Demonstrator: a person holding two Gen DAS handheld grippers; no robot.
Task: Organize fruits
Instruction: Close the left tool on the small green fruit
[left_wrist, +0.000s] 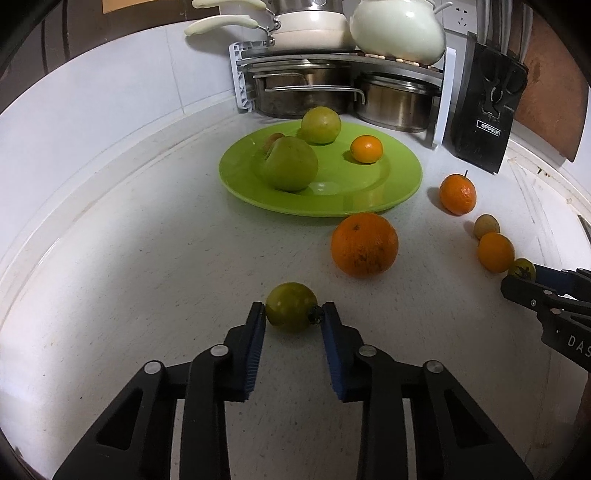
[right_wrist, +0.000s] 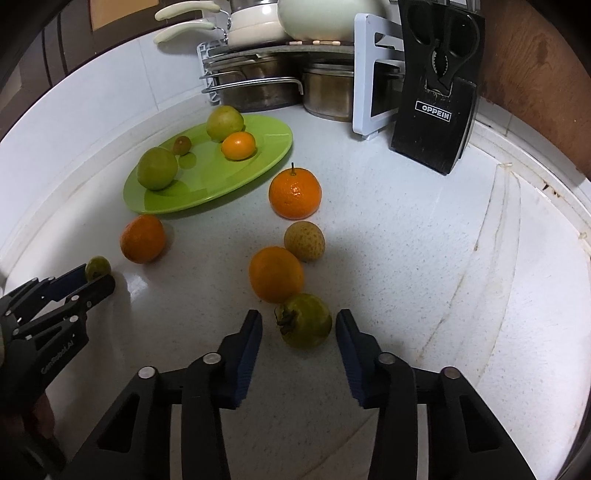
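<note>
So far I've got four fruits on the green plate (left_wrist: 369, 199), six still out on the surface (left_wrist: 147, 277): left claw (left_wrist: 293, 314) pinching a small green fruit (left_wrist: 290, 306), right claw (right_wrist: 299, 325) narrowed around, not quite gripping, a green persimmon (right_wrist: 306, 321).

White speckled countertop (right_wrist: 388, 229), green plate (right_wrist: 258, 155), loose oranges (right_wrist: 294, 192), pot rack (left_wrist: 243, 74)
</note>
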